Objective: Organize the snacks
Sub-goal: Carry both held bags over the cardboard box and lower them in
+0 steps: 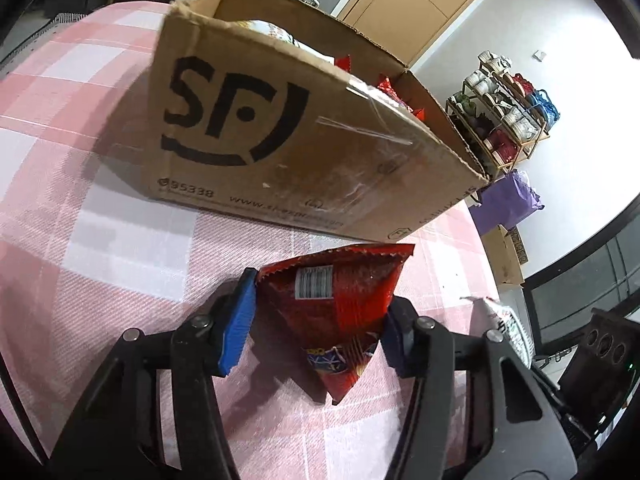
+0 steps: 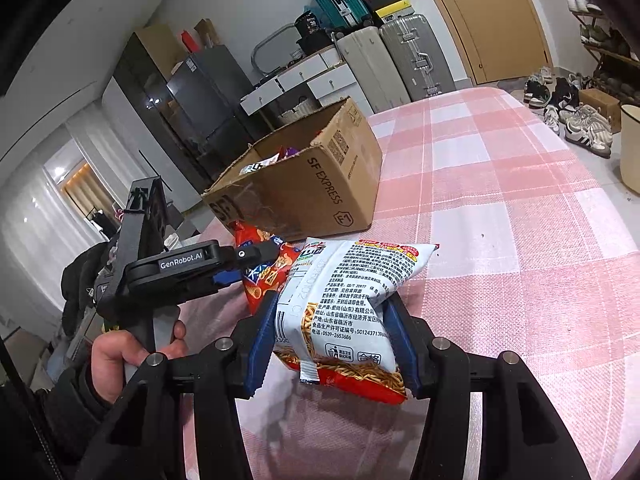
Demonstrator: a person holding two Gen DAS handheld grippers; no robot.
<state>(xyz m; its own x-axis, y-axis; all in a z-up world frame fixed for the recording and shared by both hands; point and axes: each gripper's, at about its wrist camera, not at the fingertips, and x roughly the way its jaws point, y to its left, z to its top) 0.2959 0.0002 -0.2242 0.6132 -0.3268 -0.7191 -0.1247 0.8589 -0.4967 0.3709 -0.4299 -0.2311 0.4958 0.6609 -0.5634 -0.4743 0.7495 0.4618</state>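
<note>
- The red snack bag point(image 1: 344, 312) sits pinched between the blue pads of the left gripper point(image 1: 316, 320), jaws narrowed onto it, just above the cloth.
- The white snack bag point(image 2: 344, 312) is clamped in the right gripper point(image 2: 334, 340), jaws pressed on its sides.
- A cardboard box point(image 1: 280, 140) with snacks inside stands just beyond on the pink checked tablecloth point(image 2: 520, 240).
- A hand point(image 2: 120, 352) holds the left gripper's handle.

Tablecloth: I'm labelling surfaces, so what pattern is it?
Pink and white plaid tablecloth, clearest in the right wrist view.
</note>
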